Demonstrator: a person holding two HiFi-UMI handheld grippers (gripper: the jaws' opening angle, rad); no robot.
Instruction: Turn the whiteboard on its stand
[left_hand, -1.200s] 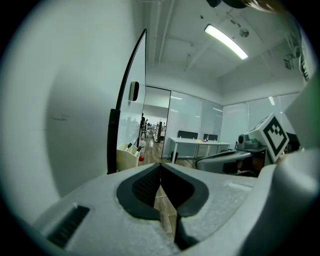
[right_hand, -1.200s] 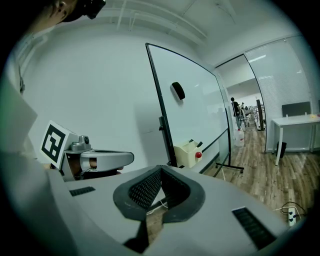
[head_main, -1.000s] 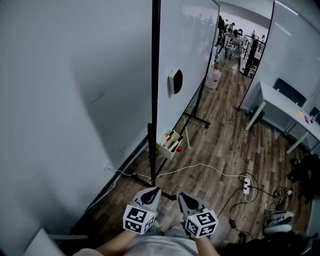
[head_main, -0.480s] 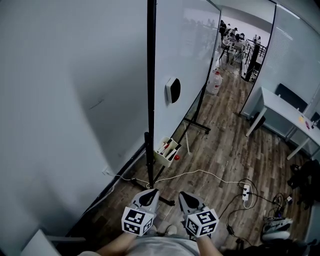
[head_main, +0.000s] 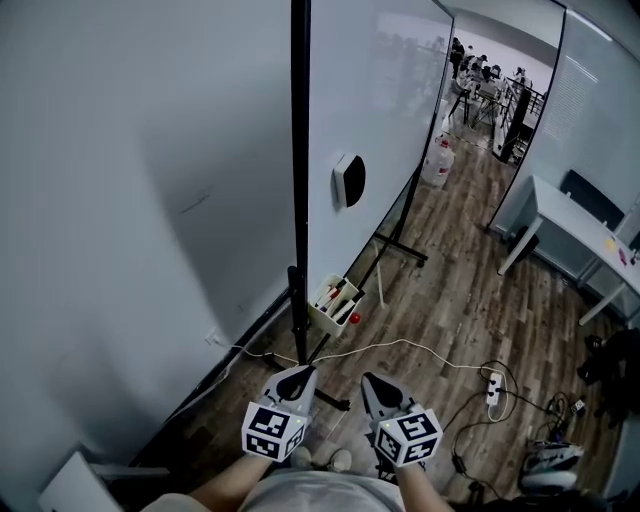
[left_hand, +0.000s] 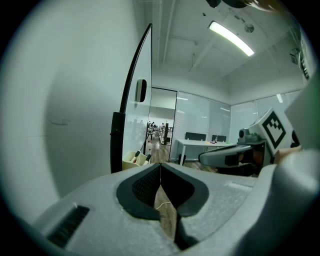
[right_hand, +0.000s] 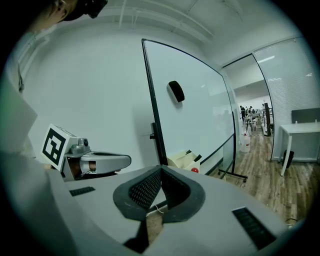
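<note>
1. Whiteboard (head_main: 372, 110): a tall white panel in a black frame, upright on its stand ahead of me, its near edge turned toward me. The plain pale grey wall (head_main: 130, 200) is close along its left side.
2. The stand's black metal post (head_main: 297, 315) comes down to the wood-plank floor (head_main: 450, 300) straight ahead of my left gripper (head_main: 299, 374), whose jaws are pressed together on nothing, well short of the post.
3. A black oval eraser (head_main: 350, 180) sticks to the board face. Below it, a cream open box of markers (head_main: 335, 303) hangs by the post.
4. My right gripper (head_main: 372, 381) is beside the left one, jaws also closed and empty.
5. A thin white cable (head_main: 400, 344) crosses the floor between me and the stand's feet, ending at a white power strip (head_main: 492, 372).
6. Far right stands a white rectangular desk (head_main: 570, 215), well apart from the board.
</note>
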